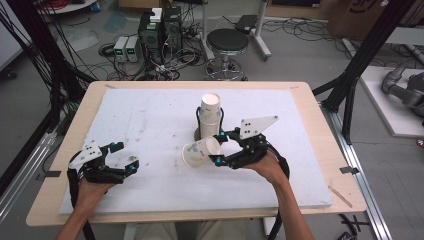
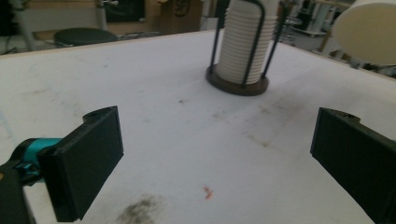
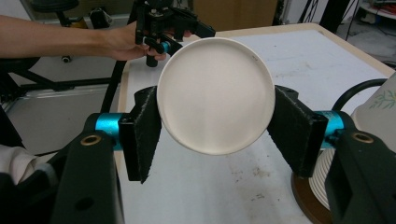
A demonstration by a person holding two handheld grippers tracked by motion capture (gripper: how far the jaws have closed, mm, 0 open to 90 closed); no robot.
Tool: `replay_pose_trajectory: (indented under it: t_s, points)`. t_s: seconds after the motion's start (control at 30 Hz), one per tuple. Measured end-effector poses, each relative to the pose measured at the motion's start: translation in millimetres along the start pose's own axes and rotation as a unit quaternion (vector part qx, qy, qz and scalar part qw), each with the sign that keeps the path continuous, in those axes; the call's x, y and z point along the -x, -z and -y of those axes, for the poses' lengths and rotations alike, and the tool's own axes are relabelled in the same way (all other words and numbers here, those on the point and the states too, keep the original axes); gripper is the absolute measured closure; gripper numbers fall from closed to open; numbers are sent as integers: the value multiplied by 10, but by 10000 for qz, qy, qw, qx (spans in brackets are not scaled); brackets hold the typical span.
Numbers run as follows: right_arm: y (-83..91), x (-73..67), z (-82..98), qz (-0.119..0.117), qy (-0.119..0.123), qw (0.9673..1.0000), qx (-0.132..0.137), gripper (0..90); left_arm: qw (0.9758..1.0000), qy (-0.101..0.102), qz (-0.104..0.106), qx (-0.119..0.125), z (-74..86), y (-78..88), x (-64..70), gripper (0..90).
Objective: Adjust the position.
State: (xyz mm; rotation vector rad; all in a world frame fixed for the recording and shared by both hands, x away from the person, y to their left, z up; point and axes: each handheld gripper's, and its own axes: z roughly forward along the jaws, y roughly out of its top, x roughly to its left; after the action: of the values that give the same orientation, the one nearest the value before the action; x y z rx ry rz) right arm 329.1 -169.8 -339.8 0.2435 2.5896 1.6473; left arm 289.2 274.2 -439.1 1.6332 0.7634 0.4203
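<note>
Right gripper (image 1: 216,148): pinches paper cup (image 1: 201,152) sideways, wrist angled inward | left gripper (image 1: 126,157): jaws spread, seemingly resting low on table (image 1: 150,125) | cup stack (image 1: 210,116) behind.

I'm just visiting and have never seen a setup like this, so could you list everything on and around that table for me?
Paper cup: one, white with a faint print, on its side, off the table, clamped in the right gripper.
Stack of cups: one stack, white, upright in the holder, centre of the table.
Cup holder: one, dark round base with thin black rods, under and around the stack.
Table: one, white sheet on a pale wood top, stained in places.
Stool: one, black seat, on the floor beyond the table.
Electronics boxes: a few, dark and pale, on the floor among cables.
Left gripper: one, black, jaws apart, holding nothing, near left of the table.
Right gripper: one, black, shut on the cup.
</note>
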Motion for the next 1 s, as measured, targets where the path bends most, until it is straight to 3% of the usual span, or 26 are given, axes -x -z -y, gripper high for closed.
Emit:
replay_pose_trajectory:
  t_s: [0.07,0.5,0.67,0.8,1.0]
  points:
    - [-9,3,-4,-19,15,10000,-8,377,9996,-63,275,67,-79,-20,31,24]
    - [-49,31,-10,-108,-2,9999,-8,377,9940,-277,1062,21,-305,-206,144,24]
    - [-63,50,-15,-135,-30,9999,46,377,9888,-389,1444,7,-439,-330,221,24]
    - [-84,57,-26,-181,-22,9998,62,377,9829,-453,1786,-26,-531,-428,285,24]
    - [-120,58,-47,-231,7,9997,41,377,9765,-512,2090,-86,-608,-554,367,24]
